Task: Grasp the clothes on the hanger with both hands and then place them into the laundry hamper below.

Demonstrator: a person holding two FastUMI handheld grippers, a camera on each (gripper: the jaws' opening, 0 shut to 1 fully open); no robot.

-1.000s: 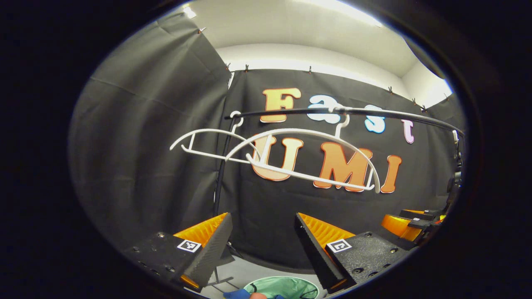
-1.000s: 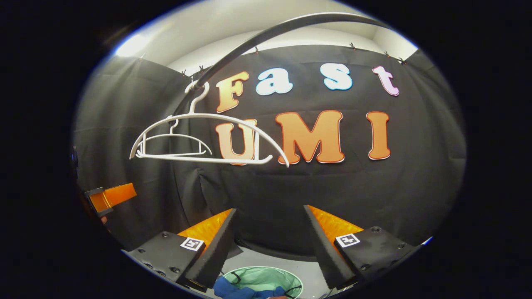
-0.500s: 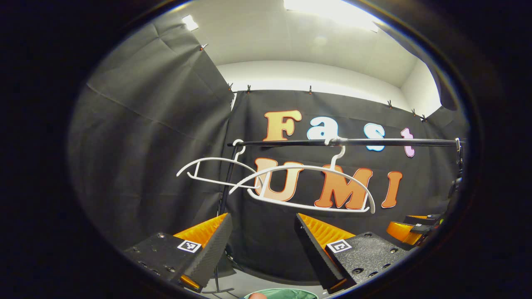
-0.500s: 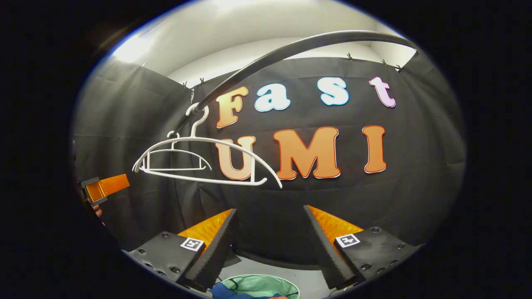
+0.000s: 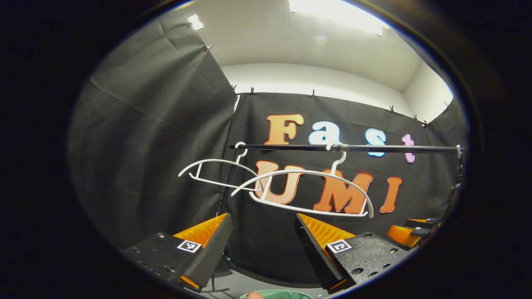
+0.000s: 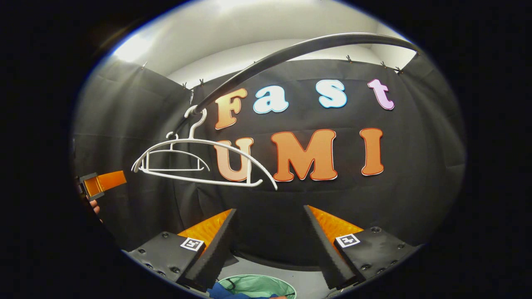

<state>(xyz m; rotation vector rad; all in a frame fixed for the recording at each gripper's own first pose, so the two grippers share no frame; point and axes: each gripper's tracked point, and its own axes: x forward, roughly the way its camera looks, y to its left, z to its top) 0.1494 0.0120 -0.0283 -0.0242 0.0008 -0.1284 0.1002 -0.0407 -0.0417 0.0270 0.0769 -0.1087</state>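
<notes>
Now both grippers, left gripper (image 5: 262,253) and right gripper (image 6: 270,249), gape wide and empty; blue clothes (image 6: 226,292) in hamper (image 6: 266,284) below, hangers (image 6: 195,162) bare.

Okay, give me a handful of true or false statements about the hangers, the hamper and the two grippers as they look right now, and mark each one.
1. Both white plastic hangers on the black rail are bare. True.
2. The left gripper is shut on a garment. False: its jaws stand open and empty.
3. Blue cloth lies at the rim of the pale green laundry hamper. True.
4. The right gripper clamps a hanger. False: it is open, below the hangers.
5. Three hangers hang there. False: two.
</notes>
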